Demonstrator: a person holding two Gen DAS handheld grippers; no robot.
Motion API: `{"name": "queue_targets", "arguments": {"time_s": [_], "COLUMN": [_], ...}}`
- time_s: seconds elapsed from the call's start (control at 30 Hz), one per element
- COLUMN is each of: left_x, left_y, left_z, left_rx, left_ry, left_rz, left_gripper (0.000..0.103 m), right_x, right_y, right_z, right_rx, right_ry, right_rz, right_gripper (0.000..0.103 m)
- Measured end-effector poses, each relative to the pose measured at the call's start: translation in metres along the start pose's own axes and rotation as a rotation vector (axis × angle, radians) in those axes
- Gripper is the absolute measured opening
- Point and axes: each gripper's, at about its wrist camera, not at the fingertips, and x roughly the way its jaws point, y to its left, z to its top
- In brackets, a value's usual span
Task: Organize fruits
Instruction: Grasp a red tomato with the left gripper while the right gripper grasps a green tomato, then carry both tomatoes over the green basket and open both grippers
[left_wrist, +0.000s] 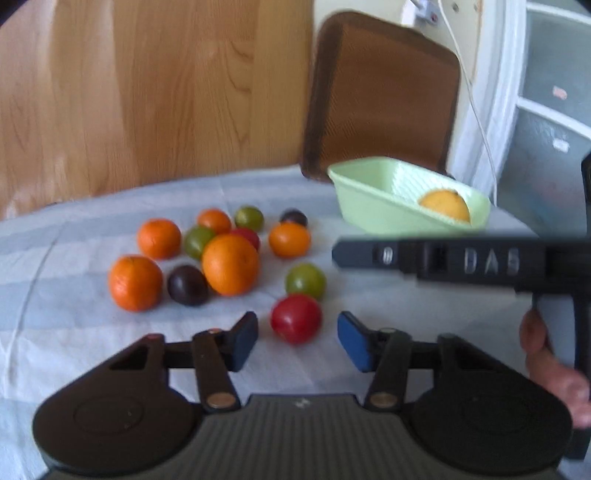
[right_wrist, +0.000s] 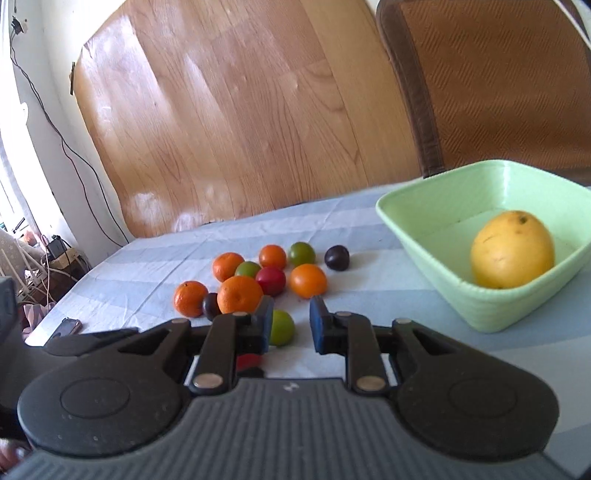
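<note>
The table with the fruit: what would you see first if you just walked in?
First, the bright pile of oranges mixed with green, red and dark plums in the middle of the pale tablecloth. Then the big yellow fruit alone in the green bowl on the right.

The pale green ribbed plastic bowl (right_wrist: 480, 310) looks matt, the yellow round fruit (right_wrist: 511, 251) in it smooth. A striped blue-white cloth table cover (right_wrist: 369, 236) shows creases; the glossy brown wood-grain panel (right_wrist: 240, 110) behind may be laminate.
</note>
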Motion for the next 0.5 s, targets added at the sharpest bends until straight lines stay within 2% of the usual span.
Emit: {"name": "queue_targets", "arguments": {"time_s": [0.03,0.07,0.17,0.33,0.4,0.5], "left_x": [-0.001,-0.003,-0.017,-0.038,-0.043,-0.042], "left_y": [0.002,0.004,0.009,0.018,0.018,0.017], "left_z": [0.000,-0.002,-0.012,-0.027,-0.029,-0.026], "left_rx": [-0.002,-0.012,-0.020,-0.034,-0.029,-0.040], "left_ry": [0.000,0.003,-0.005,-0.015,-0.015,-0.017], "left_rz": [-0.008,-0.019,-0.020,-0.031,-0.028,-0.037], "left_gripper": [0.030,0.031,0.030,0.030,0.030,0.030], "right_x": [0.003,0.003,0.014,0.034,0.031,0.015], "right_y": [0.001,0.002,0.004,0.015,0.023,0.021], "right_z": [-0.001,-0.006,-0.002,-0.008,-0.012,-0.016], "right_rx": [-0.002,-0.002,-0.018,-0.095,-0.162,-0.170], "right_ry": [0.009,0.016,0.034,0.103,0.090,0.060], "right_rz": [0.000,0.000,0.011,-0.017,-0.070,-0.078], "right_gripper": [0.033,0.041,0.044,0.044,0.029,0.029]}}
